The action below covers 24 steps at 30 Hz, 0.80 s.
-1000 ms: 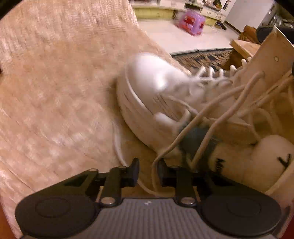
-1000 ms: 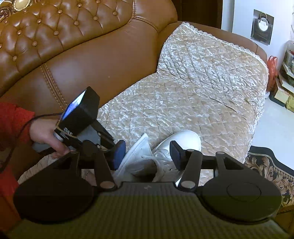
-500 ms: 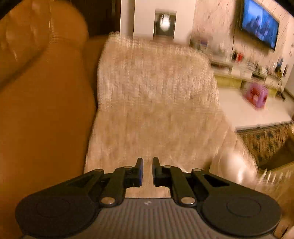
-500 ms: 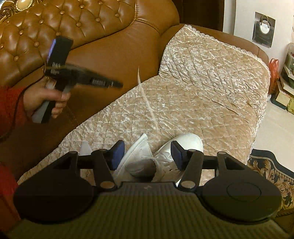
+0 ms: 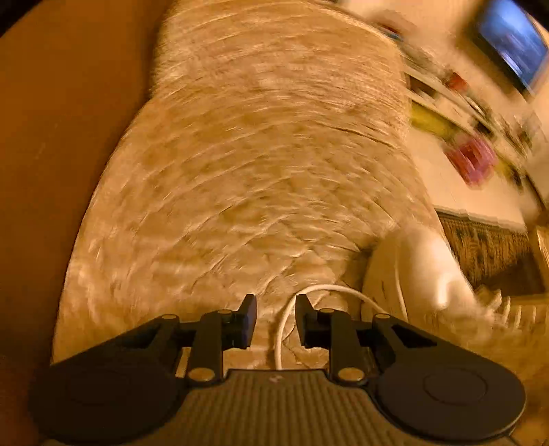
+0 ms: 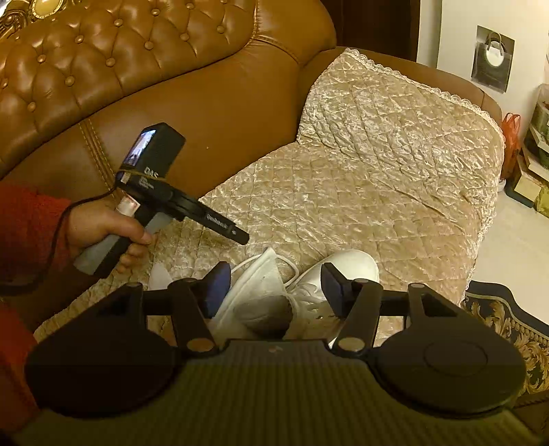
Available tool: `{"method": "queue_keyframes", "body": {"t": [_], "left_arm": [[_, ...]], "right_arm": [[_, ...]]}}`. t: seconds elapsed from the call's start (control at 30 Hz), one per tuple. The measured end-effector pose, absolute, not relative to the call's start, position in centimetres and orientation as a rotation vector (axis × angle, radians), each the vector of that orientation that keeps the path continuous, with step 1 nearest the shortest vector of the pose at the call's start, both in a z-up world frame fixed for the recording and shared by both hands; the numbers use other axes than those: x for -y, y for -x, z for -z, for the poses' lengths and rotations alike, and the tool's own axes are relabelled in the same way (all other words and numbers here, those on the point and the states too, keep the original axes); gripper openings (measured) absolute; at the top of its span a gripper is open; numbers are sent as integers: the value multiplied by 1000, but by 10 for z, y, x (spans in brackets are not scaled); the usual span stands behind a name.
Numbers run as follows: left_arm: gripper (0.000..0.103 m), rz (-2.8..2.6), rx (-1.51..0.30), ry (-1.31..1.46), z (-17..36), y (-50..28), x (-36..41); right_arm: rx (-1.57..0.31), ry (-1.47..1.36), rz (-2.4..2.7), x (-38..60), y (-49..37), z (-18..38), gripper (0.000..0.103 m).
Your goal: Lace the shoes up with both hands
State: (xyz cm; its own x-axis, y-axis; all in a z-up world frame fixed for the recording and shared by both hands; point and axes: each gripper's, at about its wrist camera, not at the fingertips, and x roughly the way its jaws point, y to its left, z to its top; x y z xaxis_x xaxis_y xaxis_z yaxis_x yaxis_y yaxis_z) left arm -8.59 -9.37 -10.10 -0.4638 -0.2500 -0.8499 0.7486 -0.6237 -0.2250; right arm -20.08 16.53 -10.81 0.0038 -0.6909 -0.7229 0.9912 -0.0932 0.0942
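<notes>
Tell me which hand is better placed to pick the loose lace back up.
Probably the left. Its tongs are open with the white lace looping between them, not pinched. The right tongs straddle the shoe opening, away from that loop.

I'm over a tufted brown leather sofa, a quilted beige cover draped on seat and arm. Pale floor right, a patterned dark rug beside it. White wall behind; a blurred TV glows, warm light.
</notes>
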Motion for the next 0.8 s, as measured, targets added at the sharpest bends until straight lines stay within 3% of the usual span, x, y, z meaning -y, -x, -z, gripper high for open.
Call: {"method": "queue_keyframes", "body": {"t": [0.1,0.17,0.47,0.73,0.8], "left_arm": [[27,2205,-698,-1268,104,94,96],[27,2306,-522,-1375,101,98,90],[27,2600,1070,-1823,115,104,22],[30,2548,1737,-2104,140,109,11],[37,2536,1816,-2119,142,111,15]], "right_arm": [[-550,-722,1517,-165,199,108,67],[-553,-719,1518,-165,198,109,70],[-572,-713,1515,-162,195,109,73],[-563,-731,1528,-163,195,109,74],[-562,-735,1519,-162,195,108,74]]}}
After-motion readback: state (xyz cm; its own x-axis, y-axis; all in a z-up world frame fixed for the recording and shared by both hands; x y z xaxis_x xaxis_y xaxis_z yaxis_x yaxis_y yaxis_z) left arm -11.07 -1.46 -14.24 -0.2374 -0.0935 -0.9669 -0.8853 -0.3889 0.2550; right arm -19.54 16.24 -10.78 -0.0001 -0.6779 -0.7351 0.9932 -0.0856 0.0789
